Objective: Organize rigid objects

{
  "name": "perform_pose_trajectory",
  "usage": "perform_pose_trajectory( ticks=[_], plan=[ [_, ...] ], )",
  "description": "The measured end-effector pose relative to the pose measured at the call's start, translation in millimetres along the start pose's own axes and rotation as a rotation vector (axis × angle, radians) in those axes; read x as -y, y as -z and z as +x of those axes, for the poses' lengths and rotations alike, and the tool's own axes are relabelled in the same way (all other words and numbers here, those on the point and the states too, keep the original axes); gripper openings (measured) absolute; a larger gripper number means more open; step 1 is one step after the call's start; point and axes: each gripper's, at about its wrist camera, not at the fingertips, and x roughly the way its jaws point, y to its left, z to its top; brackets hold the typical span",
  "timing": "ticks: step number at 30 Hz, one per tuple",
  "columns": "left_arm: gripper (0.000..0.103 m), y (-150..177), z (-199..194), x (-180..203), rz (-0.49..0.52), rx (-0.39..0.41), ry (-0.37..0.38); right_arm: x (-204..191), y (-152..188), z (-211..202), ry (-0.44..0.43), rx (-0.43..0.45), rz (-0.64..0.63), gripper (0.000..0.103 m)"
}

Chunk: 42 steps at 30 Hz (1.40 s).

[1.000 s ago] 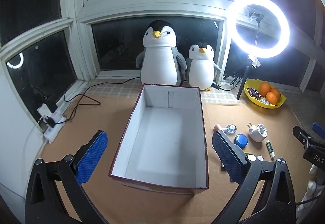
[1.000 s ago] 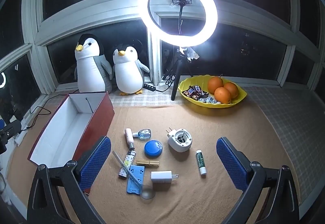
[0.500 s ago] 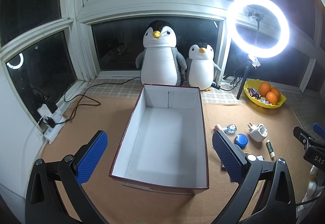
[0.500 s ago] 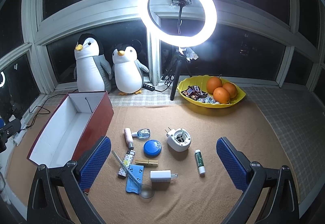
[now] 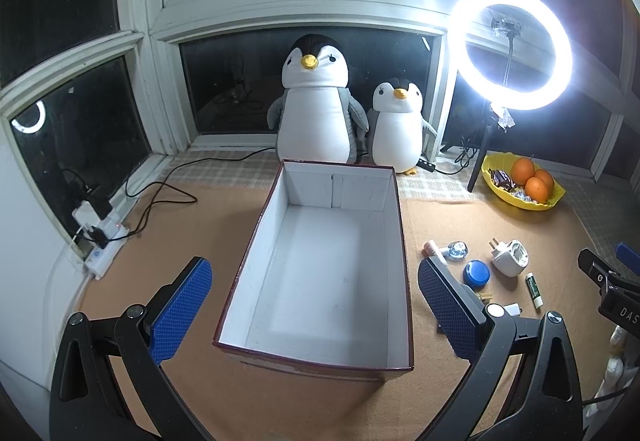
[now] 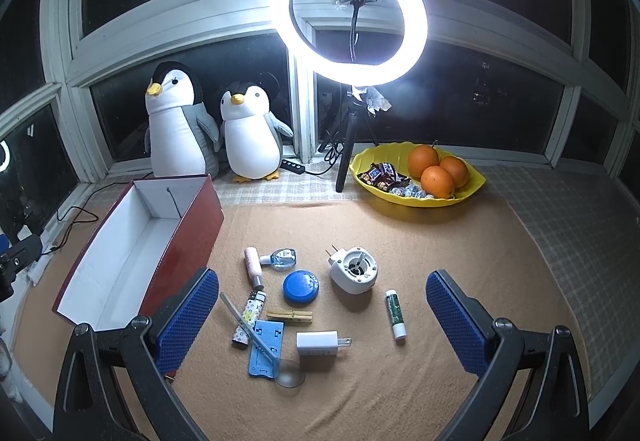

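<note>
Left gripper (image 5: 316, 305): fingers wide apart, holding nothing, hovering over the near end of the box.
Right gripper (image 6: 322, 315): fingers wide apart, empty, hovering above the small items.
Box (image 5: 320, 261): open, red outside, white inside, nothing in it; it sits on the tan surface (image 6: 420, 233) left of the items.
Items: a loose cluster just right of the box, all lying on the surface.
Blue lid (image 6: 301, 286): centre of the cluster, beside the white plug adapter (image 6: 354, 270).
Pink tube (image 6: 253, 266): touching a small clear bottle (image 6: 283, 258) at its far end.
Lighter (image 6: 249, 318): near the clothespin (image 6: 289, 316), with a clear spoon (image 6: 260, 345) lying across it and the blue card (image 6: 265, 348).
Charger (image 6: 320, 345): just right of the blue card.
Lip balm (image 6: 395, 314): apart from the rest, on the right.
Background: two penguins (image 5: 316, 101) behind the box, a ring light (image 6: 348, 15), and a yellow bowl (image 6: 460, 195) with oranges (image 6: 436, 171).
</note>
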Motion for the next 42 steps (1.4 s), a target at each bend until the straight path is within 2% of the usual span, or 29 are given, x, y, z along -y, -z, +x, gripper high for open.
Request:
perform_pose_trajectory(
  ticks=[42],
  plan=[
    [0.102,4,19,-3,-0.001,-0.041,0.001,3,2,16,-0.022,-0.045,0.011,0.102]
  ],
)
